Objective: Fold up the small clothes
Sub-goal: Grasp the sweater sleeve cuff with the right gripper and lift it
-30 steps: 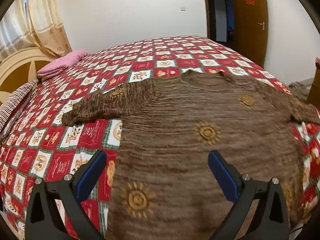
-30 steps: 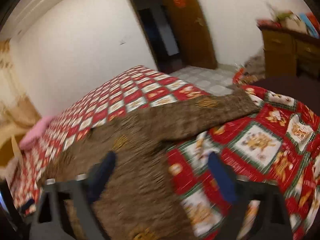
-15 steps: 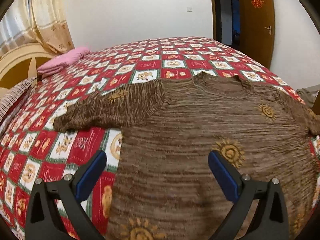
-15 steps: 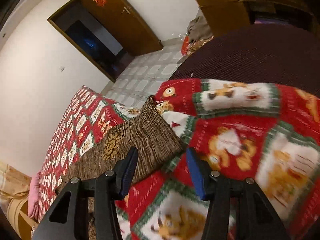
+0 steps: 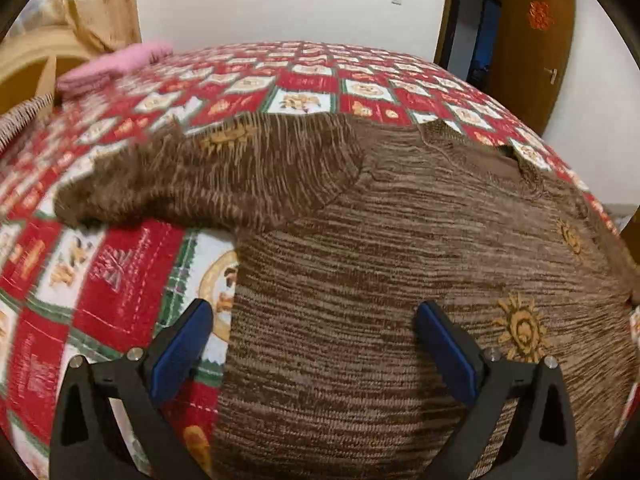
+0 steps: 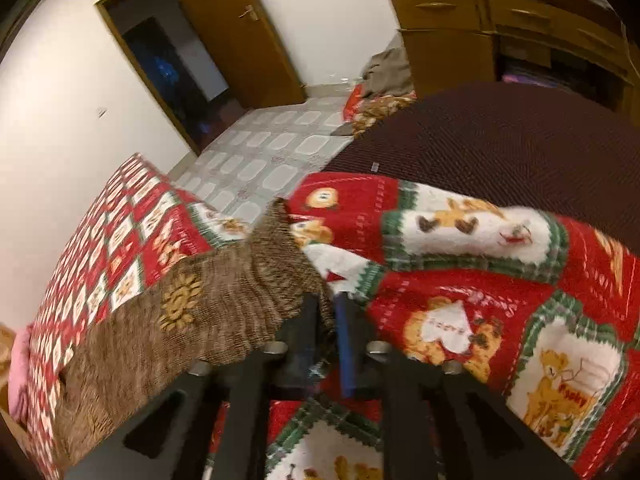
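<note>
The brown knitted sweater [image 5: 400, 248] is lying flat on the patterned bedspread [image 5: 100, 264], its sleeves running out left and right across the bed. The right gripper [image 6: 326, 320] is sitting at the cuff of the right sleeve [image 6: 224, 304], jaws pressed nearly together and apparently pinching the cuff edge, though blur is making contact uncertain. The left gripper [image 5: 316, 340] is hovering with jaws spread over the near body panel, its left finger over bedspread; the left sleeve [image 5: 208, 184] is lying far-left of it. Judged: the right gripper is nearer its sleeve.
</note>
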{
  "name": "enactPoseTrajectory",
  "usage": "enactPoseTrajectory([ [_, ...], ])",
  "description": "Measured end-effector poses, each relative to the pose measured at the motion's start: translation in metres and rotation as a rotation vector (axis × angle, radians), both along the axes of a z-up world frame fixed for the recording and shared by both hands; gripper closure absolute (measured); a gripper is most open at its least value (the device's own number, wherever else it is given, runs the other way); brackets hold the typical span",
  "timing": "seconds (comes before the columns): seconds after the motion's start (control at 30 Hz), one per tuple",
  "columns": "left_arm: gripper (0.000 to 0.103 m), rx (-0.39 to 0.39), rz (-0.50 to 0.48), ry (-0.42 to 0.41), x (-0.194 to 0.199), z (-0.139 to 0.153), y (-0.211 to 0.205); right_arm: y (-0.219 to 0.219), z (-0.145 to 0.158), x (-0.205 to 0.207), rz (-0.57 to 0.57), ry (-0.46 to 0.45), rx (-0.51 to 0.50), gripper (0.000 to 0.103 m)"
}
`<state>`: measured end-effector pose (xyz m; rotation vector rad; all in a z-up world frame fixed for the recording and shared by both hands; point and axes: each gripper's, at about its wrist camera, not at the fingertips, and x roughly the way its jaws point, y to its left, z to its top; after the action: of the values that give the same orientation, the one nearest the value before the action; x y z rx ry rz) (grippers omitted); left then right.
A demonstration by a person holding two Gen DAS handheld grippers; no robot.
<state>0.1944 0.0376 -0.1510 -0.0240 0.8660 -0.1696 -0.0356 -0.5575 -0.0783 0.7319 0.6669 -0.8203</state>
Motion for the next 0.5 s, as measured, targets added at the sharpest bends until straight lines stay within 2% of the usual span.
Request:
enactPoseTrajectory([
  [0.07,0.0,-0.008,-0.002,-0.007,-0.003,-0.001,-0.001,0.005,0.013,0.006,0.02,0.003,-0.026,0.097],
  [0.2,0.0,0.029,-0.005,-0.009,-0.003,-0.004,-0.006,0.026,0.045,0.029,0.085,-0.029,-0.074,0.097],
  [0.3,0.0,0.006,-0.008,-0.012,-0.003,-0.004,-0.003,0.055,0.071,0.062,0.179,-0.066,-0.097,0.097],
  [0.43,0.0,-0.018,-0.012,-0.021,-0.004,-0.003,0.001,0.126,0.097,0.119,0.378,-0.114,-0.135,0.097],
  [0.5,0.0,-0.023,-0.012,-0.024,-0.004,-0.003,0.001,0.176,0.103,0.152,0.51,-0.159,-0.117,0.097],
])
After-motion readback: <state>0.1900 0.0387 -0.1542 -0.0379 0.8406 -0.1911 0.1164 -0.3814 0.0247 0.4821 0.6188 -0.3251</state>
